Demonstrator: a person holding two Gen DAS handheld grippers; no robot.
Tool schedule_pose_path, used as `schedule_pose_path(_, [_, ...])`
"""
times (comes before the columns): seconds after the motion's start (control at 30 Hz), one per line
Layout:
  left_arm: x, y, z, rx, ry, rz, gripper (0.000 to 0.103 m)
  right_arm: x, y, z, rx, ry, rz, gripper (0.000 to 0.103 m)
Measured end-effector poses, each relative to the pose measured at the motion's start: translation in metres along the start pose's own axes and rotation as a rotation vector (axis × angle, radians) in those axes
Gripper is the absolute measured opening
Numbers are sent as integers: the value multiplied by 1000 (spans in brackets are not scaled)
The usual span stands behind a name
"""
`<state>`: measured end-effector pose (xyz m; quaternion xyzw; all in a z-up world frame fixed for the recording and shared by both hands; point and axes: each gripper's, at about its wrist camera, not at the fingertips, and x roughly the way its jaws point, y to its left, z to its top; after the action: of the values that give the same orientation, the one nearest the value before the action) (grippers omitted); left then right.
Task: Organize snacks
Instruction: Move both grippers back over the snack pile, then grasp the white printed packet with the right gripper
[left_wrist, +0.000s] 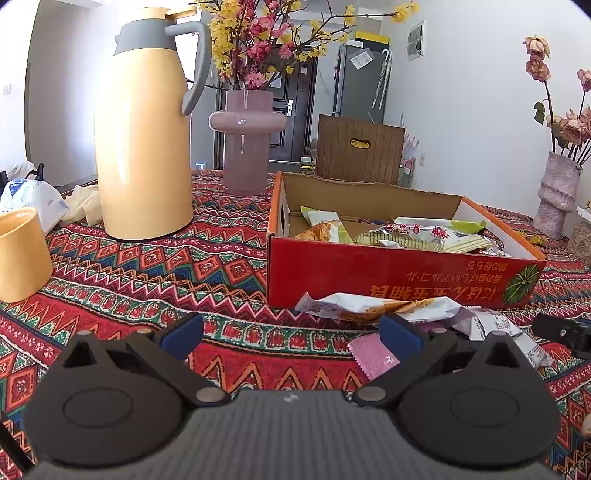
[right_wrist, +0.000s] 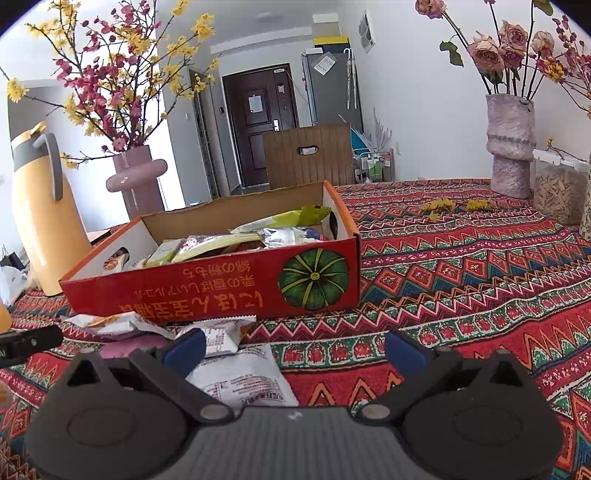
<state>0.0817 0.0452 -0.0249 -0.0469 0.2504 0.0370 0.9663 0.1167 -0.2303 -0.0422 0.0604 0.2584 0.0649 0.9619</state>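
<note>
In the far red box several snacks already lie, so I judge the job well under way. Near its front wall loose packets wait on the cloth, with a pink one. My left gripper and right gripper both gape, holding nothing.

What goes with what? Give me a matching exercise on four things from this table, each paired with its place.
Things:
1. thermos jug
2. pink wrapper
3. red cardboard box
4. yellow cup

Places:
A. far left of the left wrist view
B. holds snack packets
C. on the cloth beside the left gripper
D. left of the pink vase

Pairs: 1-D, 2-C, 3-B, 4-A
</note>
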Motion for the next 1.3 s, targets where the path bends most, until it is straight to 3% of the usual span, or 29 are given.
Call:
schedule_pose_path(0.47, [2, 0, -1, -10, 14, -8, 103, 5, 9, -3, -56, 40, 9, 103])
schedule_pose_path(0.63, [3, 1, -1, -11, 16, -13, 103, 11, 22, -1, -152, 100, 48, 103])
schedule_pose_path(0.83, [2, 2, -1, -21, 14, -22, 103, 28, 31, -1, -251, 181, 11, 103])
schedule_pose_path(1.03, [3, 2, -1, -24, 16, -25, 103, 41, 22, 0, -195, 227, 25, 103])
schedule_pose_path(1.3, [2, 2, -2, -25, 14, -22, 103, 43, 21, -2, -187, 223, 22, 103])
